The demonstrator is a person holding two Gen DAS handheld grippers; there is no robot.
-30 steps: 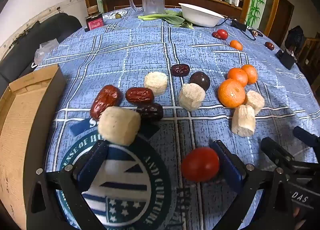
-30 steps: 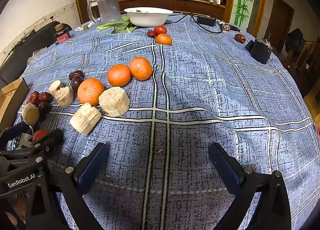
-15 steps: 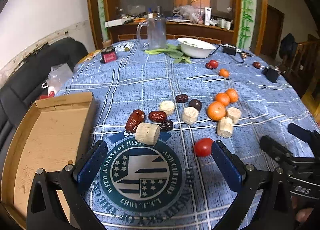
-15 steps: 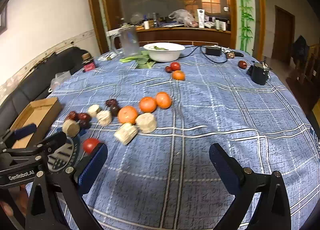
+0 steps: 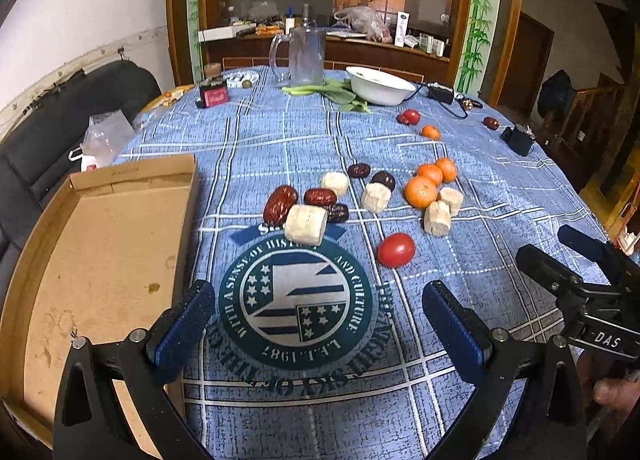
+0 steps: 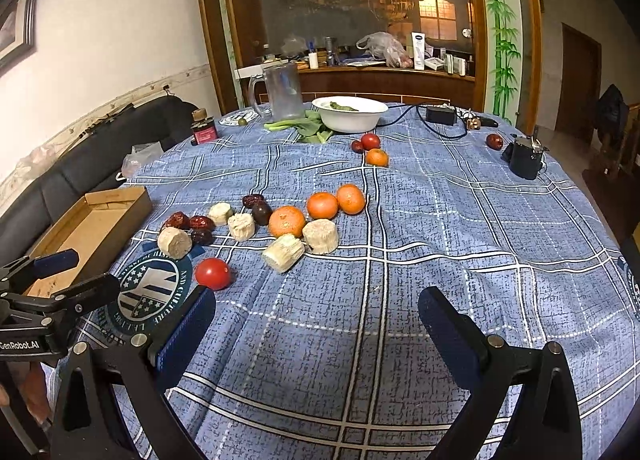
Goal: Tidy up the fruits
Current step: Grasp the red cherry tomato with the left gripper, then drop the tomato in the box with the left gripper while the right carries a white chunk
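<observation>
A red tomato (image 5: 396,249) lies on the blue checked cloth, also in the right wrist view (image 6: 213,273). Behind it are red dates (image 5: 280,204), pale cut cylinders (image 5: 306,224) and three oranges (image 5: 421,191) in a loose cluster (image 6: 286,221). An open cardboard box (image 5: 92,260) sits at the left edge (image 6: 96,220). My left gripper (image 5: 318,316) is open and empty, above the round emblem, short of the fruit. My right gripper (image 6: 316,324) is open and empty over bare cloth, right of the tomato.
At the far side stand a glass mug (image 5: 306,56), a white bowl (image 5: 378,85), greens (image 5: 332,94), a small tomato and orange (image 5: 412,116), a dark jar (image 5: 214,94) and a black device (image 5: 520,140). A black sofa (image 5: 72,112) lies left.
Both grippers have pulled back and risen from the fruit; the tomato that was by the left gripper's right finger now lies well ahead. The box has come fully into view.
</observation>
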